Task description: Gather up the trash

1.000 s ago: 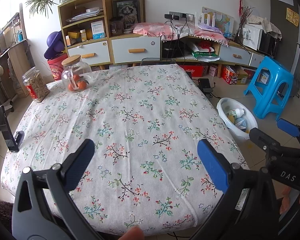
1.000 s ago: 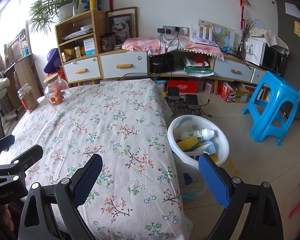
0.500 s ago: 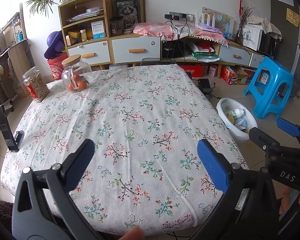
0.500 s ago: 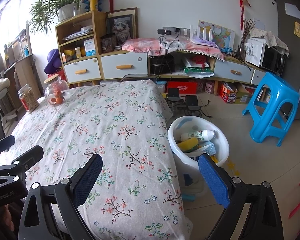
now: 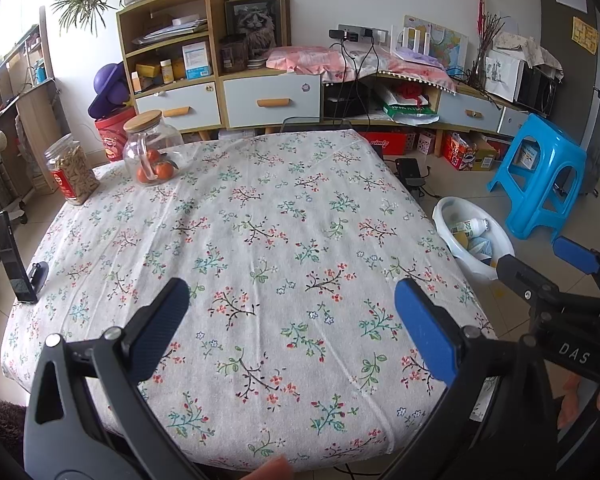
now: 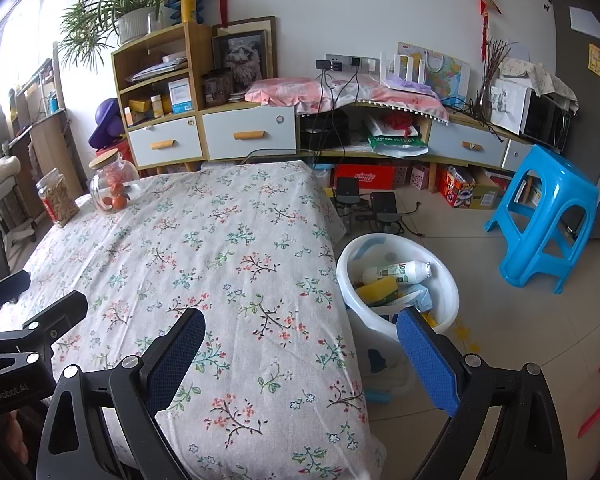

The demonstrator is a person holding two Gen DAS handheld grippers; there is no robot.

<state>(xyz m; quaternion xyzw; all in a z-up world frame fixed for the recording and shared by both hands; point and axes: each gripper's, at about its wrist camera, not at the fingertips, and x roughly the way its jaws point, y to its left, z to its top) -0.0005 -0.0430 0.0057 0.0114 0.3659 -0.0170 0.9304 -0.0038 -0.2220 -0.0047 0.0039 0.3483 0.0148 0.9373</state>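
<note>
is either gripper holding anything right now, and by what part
Nothing is held. The left gripper and right gripper both hang open over the tablecloth; the trash sits in the white bin.

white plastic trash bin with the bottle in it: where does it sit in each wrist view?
Left wrist: white plastic trash bin at the right edge, on the floor past the table's right side, just above the right gripper.
Right wrist: the bin right of centre, beside the table edge, above the right gripper's right finger.
Shared landmark: blue plastic stool, behind and to the right of the bin in both.
</note>
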